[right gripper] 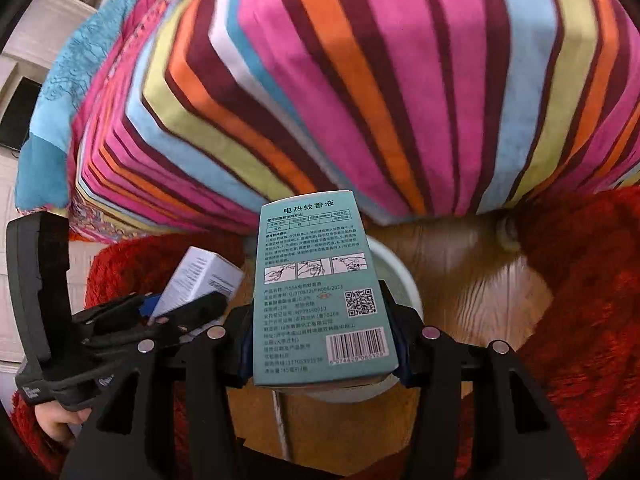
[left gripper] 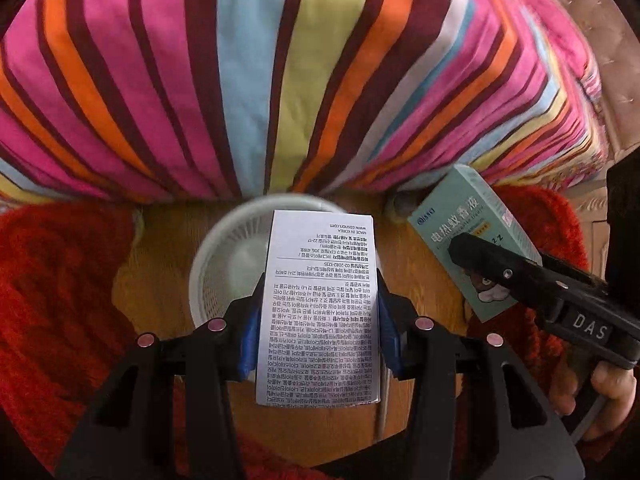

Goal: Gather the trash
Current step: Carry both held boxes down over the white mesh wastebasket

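Left gripper (left gripper: 318, 320): both fingers clamped on the long sides of a white box (left gripper: 318, 304) printed with Korean text, held flat, printed face toward the camera, far end pointing forward. Directly beyond and below the box sits a white mesh basket (left gripper: 224, 264) on a wood floor (left gripper: 160, 292); the box's far end overlaps the basket's opening in the left wrist view.

Right gripper (right gripper: 324, 336): fingers pinch a teal box (right gripper: 320, 292) with Chinese text, barcode and QR code, at its near end, box pointing forward. Basket rim (right gripper: 400, 276) shows just behind and under it.

The teal box (left gripper: 472, 240) is to the right of the white box, apart from it. Red shaggy rug (left gripper: 60, 300) flanks the floor on both sides; a striped bedspread (left gripper: 280, 80) hangs behind the basket.
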Tool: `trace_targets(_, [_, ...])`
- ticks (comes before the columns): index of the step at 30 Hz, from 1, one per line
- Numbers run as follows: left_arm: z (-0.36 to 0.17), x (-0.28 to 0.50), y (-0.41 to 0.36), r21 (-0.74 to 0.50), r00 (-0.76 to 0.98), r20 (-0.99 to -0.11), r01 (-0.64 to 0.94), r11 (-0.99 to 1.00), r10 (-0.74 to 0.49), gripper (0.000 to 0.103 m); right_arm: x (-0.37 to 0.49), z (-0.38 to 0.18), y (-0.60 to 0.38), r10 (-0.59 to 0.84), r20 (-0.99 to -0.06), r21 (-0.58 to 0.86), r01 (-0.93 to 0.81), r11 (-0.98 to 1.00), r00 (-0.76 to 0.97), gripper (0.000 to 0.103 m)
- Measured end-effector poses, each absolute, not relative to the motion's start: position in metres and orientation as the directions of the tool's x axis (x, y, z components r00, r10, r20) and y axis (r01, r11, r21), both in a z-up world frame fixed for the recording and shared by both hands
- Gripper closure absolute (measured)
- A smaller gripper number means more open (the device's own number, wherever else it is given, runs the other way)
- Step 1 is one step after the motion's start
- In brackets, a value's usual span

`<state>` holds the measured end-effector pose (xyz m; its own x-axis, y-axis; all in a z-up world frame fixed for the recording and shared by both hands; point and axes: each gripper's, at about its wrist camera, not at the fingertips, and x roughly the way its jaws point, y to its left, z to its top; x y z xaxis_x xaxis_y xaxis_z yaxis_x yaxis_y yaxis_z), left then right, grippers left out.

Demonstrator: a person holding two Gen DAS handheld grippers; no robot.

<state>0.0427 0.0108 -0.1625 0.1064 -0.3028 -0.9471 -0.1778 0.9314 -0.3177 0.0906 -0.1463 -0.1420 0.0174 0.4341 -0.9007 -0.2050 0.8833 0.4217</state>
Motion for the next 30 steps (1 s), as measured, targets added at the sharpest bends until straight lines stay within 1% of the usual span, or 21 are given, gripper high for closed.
trace_targets(12, [-0.205, 0.04, 0.013, -0.31, -0.079, -0.938, -0.25, 0.917, -0.338, 0.056, 0.095, -0.199, -0.133, 0.428, -0.881, 0.443, -0.037, 0.896, -0.202, 0.055])
trace_targets(23, [-0.243, 0.042, 0.016, -0.293, -0.208, -0.905, -0.328, 0.898, -0.371, 0.056, 0.096, -0.246, -0.136, 0.447, -0.842, 0.435, 0.112, 0.894, -0.301, 0.054])
trace_targets(30, [-0.261, 0.044, 0.014, -0.268, -0.256, -0.892, -0.364, 0.892, -0.372, 0.055, 0.096, -0.26, -0.138, 0.453, -0.827, 0.425, 0.156, 0.892, -0.334, 0.054])
